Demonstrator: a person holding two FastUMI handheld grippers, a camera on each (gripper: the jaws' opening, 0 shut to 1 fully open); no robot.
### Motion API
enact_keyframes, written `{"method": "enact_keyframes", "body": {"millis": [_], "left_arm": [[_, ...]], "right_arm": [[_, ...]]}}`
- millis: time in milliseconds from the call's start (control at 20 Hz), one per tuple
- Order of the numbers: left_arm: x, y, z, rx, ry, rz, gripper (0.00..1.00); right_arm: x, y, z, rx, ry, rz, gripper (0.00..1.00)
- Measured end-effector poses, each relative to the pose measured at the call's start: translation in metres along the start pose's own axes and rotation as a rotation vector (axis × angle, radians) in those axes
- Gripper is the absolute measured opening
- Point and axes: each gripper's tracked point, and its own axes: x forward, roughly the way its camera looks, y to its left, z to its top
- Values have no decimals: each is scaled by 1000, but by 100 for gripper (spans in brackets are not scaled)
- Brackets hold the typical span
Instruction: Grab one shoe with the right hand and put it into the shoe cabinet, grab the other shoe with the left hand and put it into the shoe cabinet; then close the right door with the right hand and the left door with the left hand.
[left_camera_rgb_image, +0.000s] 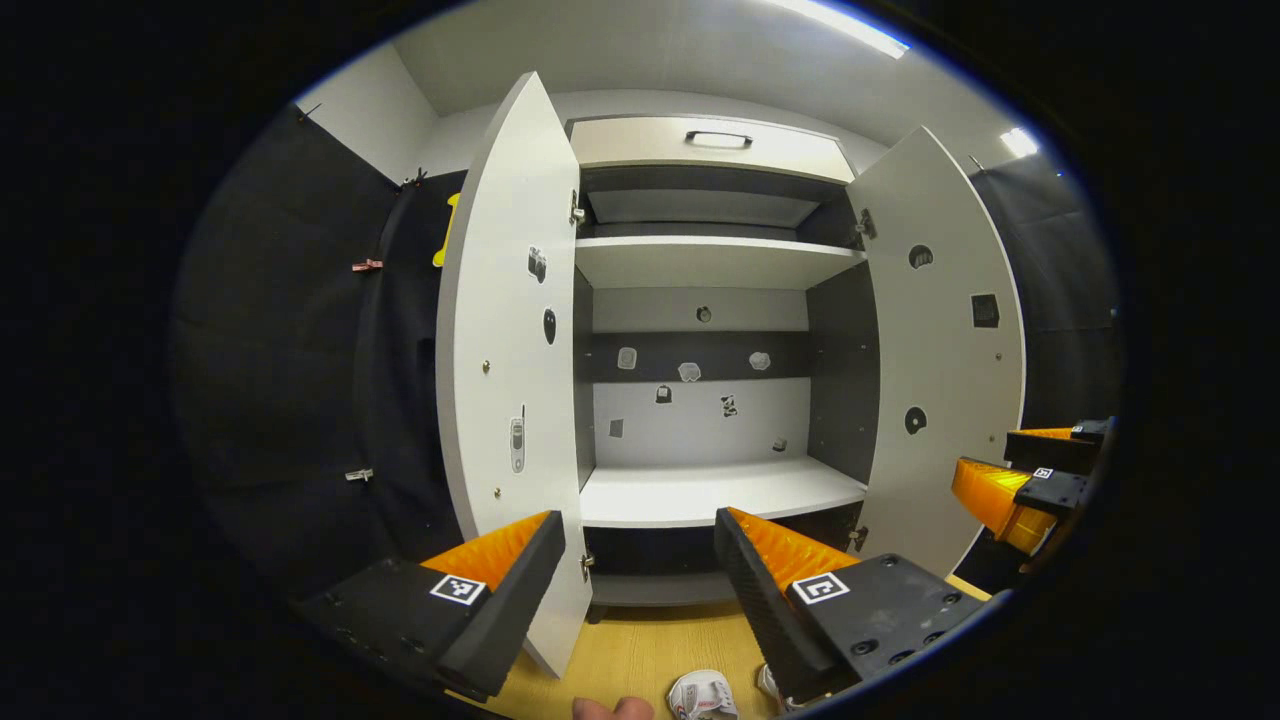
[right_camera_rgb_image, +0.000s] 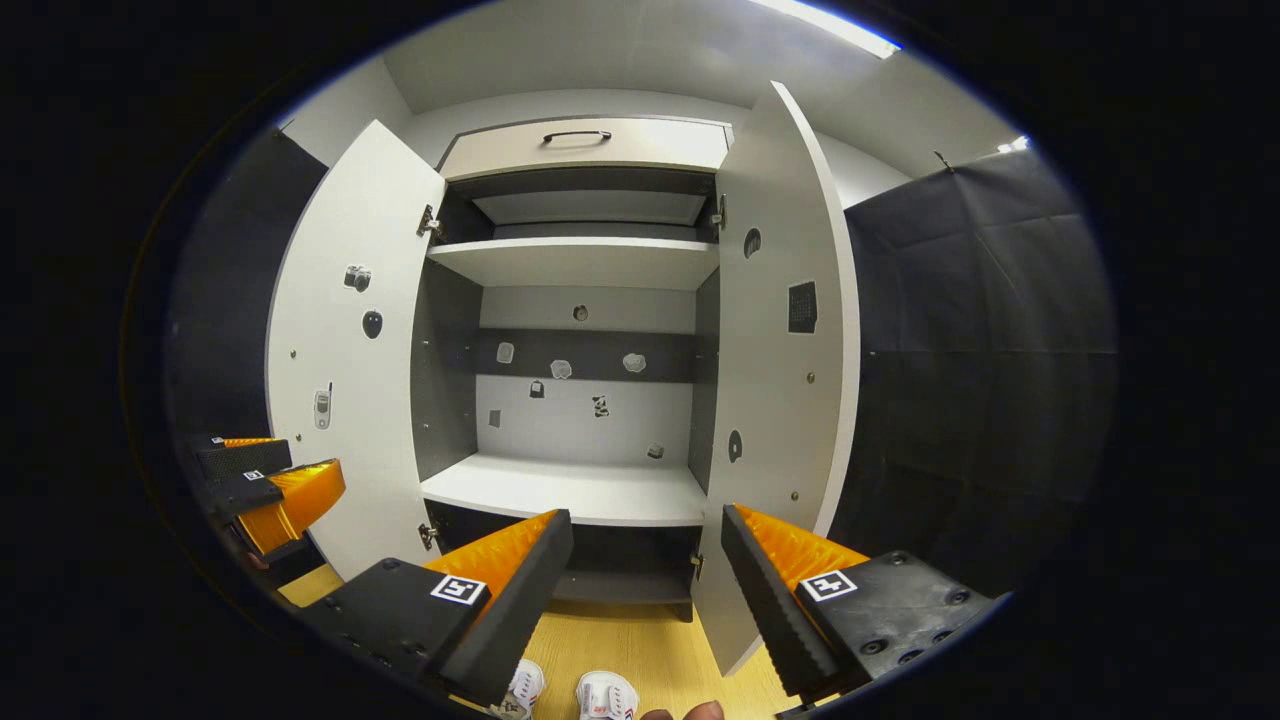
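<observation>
Left gripper (left_camera_rgb_image: 635, 580) fingers spread wide, holding nothing; ribbed pads face the open shoe cabinet (left_camera_rgb_image: 700, 490). Left door (left_camera_rgb_image: 505, 400) swung out, flat matte panel dotted with small stickers. Inside, smooth pale shelves against dark side walls, bare. Right door (left_camera_rgb_image: 940, 350) likewise open. Two white shoes (right_camera_rgb_image: 607, 695) sit side by side on the wood-grain floor (right_camera_rgb_image: 640, 640) below the cabinet. Right gripper (right_camera_rgb_image: 645, 580) also gapes wide, empty, beside the right door's edge.

Shoes (right_camera_rgb_image: 607, 695) on floor (right_camera_rgb_image: 660, 640) — before cabinet (right_camera_rgb_image: 585, 490)
</observation>
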Motion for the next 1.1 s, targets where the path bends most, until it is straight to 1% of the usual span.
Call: {"method": "enact_keyframes", "body": {"millis": [200, 350, 500, 650, 750, 1000, 1100], "left_arm": [[1, 4, -3, 8, -7, 11, 95], [2, 7, -10, 3, -8, 16, 95], [1, 10, -19, -4, -5, 21, 95], [1, 16, -29, 3, 8, 42, 95], [-1, 20, -36, 5, 21, 57, 95], [-10, 28, -50, 9, 40, 84, 95], [-14, 30, -54, 10, 42, 91, 95]], "right_arm": [[-5, 8, -22, 8, 57, 32, 98], [-14, 18, -58, 29, 133, 62, 98], [-30, 32, -111, 52, 235, 108, 98], [-50, 45, -169, 96, 356, 155, 98], [-62, 51, -205, 116, 422, 169, 98], [-86, 63, -298, 121, 585, 195, 100], [-93, 66, -329, 136, 632, 185, 99]]}}
